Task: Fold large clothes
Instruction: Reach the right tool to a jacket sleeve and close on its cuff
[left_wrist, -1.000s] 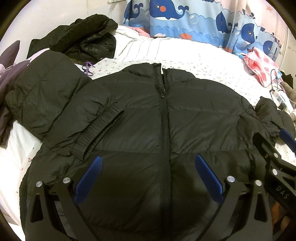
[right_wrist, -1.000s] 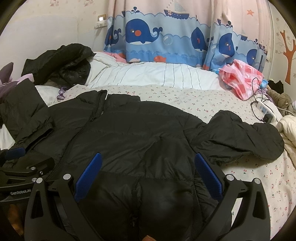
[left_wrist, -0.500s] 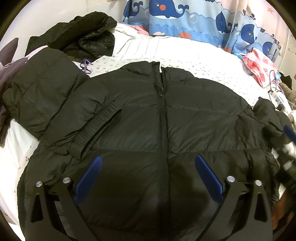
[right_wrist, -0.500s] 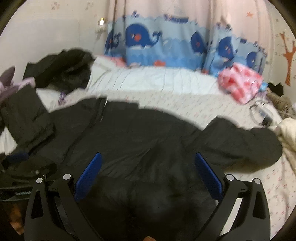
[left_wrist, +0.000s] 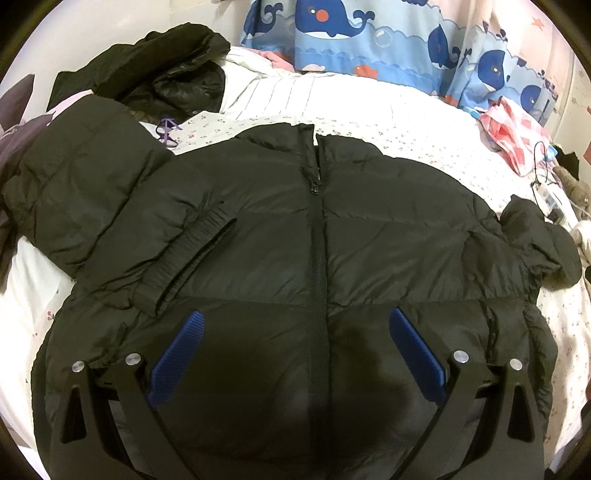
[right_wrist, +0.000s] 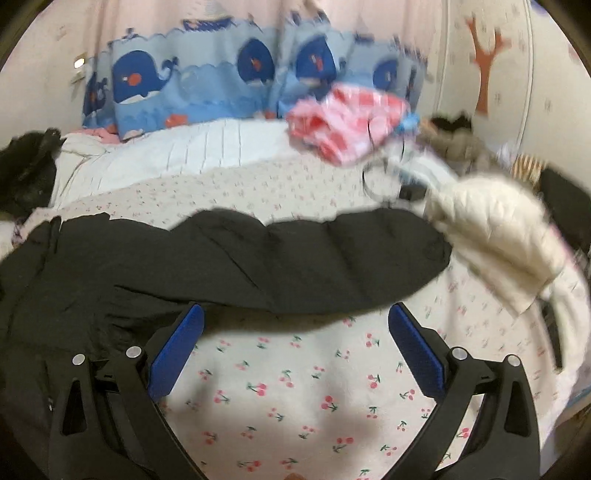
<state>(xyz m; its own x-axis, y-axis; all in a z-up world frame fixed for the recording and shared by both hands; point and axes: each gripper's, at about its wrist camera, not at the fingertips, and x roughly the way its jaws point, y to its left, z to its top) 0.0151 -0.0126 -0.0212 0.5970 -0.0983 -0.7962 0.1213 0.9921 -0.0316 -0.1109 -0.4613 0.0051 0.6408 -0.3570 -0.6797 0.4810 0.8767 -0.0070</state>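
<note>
A black puffer jacket (left_wrist: 317, 240) lies front-up and zipped on the bed. Its left sleeve (left_wrist: 122, 221) is folded in over the chest, cuff toward the zip. Its right sleeve (right_wrist: 295, 258) stretches out sideways on the cherry-print sheet. My left gripper (left_wrist: 295, 347) hovers open over the jacket's lower front, nothing between its blue pads. My right gripper (right_wrist: 295, 347) is open above bare sheet just in front of the outstretched sleeve, holding nothing. The right wrist view is motion-blurred.
A second black jacket (left_wrist: 162, 77) is heaped at the back left. A pink checked cloth (right_wrist: 347, 122), cables with a power strip (left_wrist: 550, 199) and a cream garment (right_wrist: 495, 229) lie at the right. Whale curtains (left_wrist: 369, 40) hang behind the bed.
My right gripper has swung right, off the jacket body to the sheet by the outstretched sleeve, and has left the left wrist view. The left gripper drifted slightly. Both stayed open.
</note>
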